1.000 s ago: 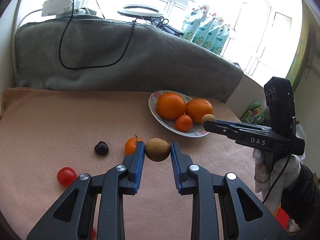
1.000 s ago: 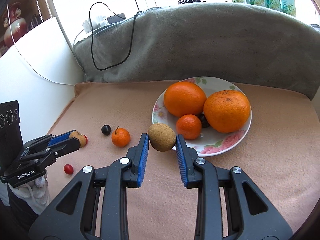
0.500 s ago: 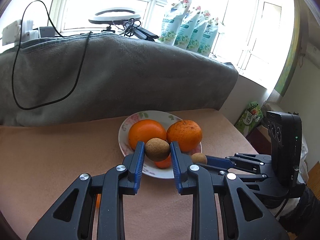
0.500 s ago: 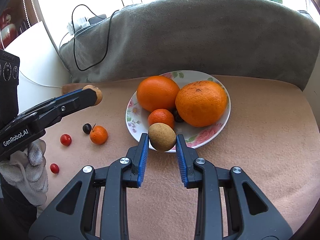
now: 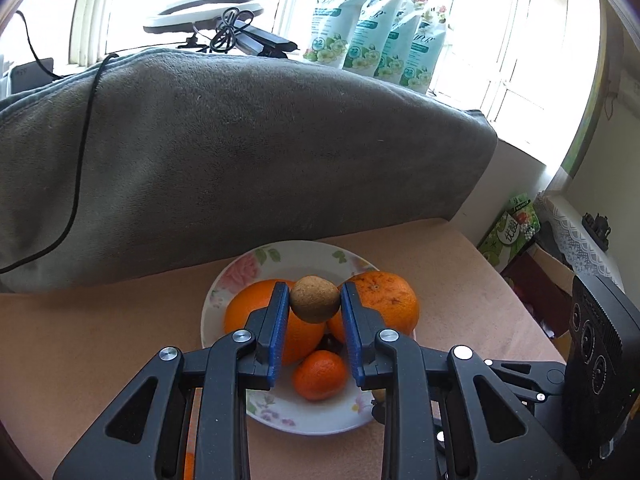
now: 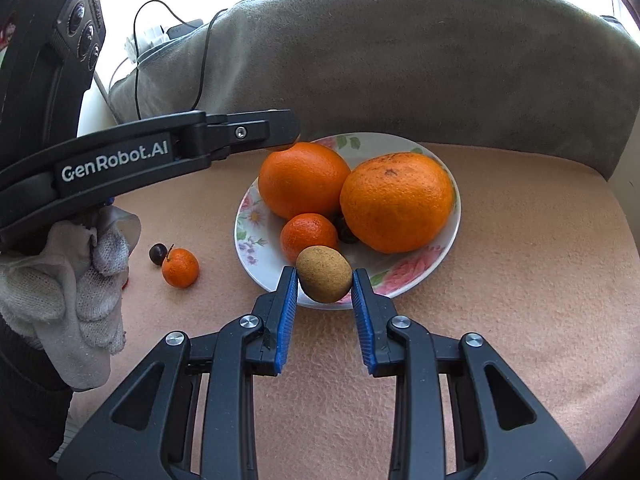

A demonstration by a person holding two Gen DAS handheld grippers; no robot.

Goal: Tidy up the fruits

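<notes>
A floral plate [image 5: 304, 256] [image 6: 404, 276] holds two big oranges [image 6: 304, 178] [image 6: 396, 200], a small mandarin [image 6: 308, 236] and a dark fruit [image 6: 346, 232]. My left gripper [image 5: 314, 300] is shut on a brown kiwi-like fruit [image 5: 314, 299] and holds it above the plate, over the oranges. In the right wrist view it reaches in from the left [image 6: 240, 134]. My right gripper [image 6: 324, 276] is shut on a second brown fruit [image 6: 324, 274] at the plate's near rim.
A small mandarin [image 6: 180, 268] and a dark cherry-like fruit [image 6: 158, 253] lie on the peach cloth [image 6: 520, 280] left of the plate. A grey blanket [image 5: 240, 152] with a black cable rises behind. Packets stand on the windowsill [image 5: 376, 32].
My left gripper has swung right with its brown fruit, from over the loose fruits to above the plate. My right gripper has moved closer to the plate's near rim.
</notes>
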